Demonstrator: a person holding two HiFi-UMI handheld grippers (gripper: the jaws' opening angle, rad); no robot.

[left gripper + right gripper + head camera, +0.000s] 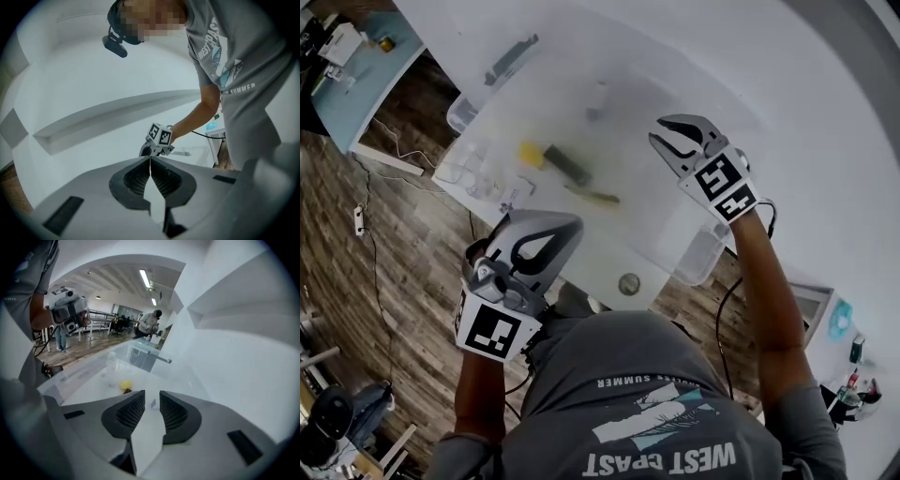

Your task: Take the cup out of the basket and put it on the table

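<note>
A small clear cup (596,98) stands on a white surface far from me, apparently inside a large clear plastic basket whose rounded corners (701,255) show at the table's edge; the blur hides its exact walls. In the right gripper view the cup (111,363) is a faint shape ahead and to the left. My right gripper (658,131) hovers to the right of the cup, open, with nothing between its jaws (152,393). My left gripper (572,230) hangs near the table's front edge, shut and empty (150,158).
A yellow-headed item with a dark handle (546,159) lies left of centre, also visible in the right gripper view (125,386). A slim olive item (592,195) lies beside it. A round hole (629,283) marks the table's near edge. Wooden floor and cables lie to the left.
</note>
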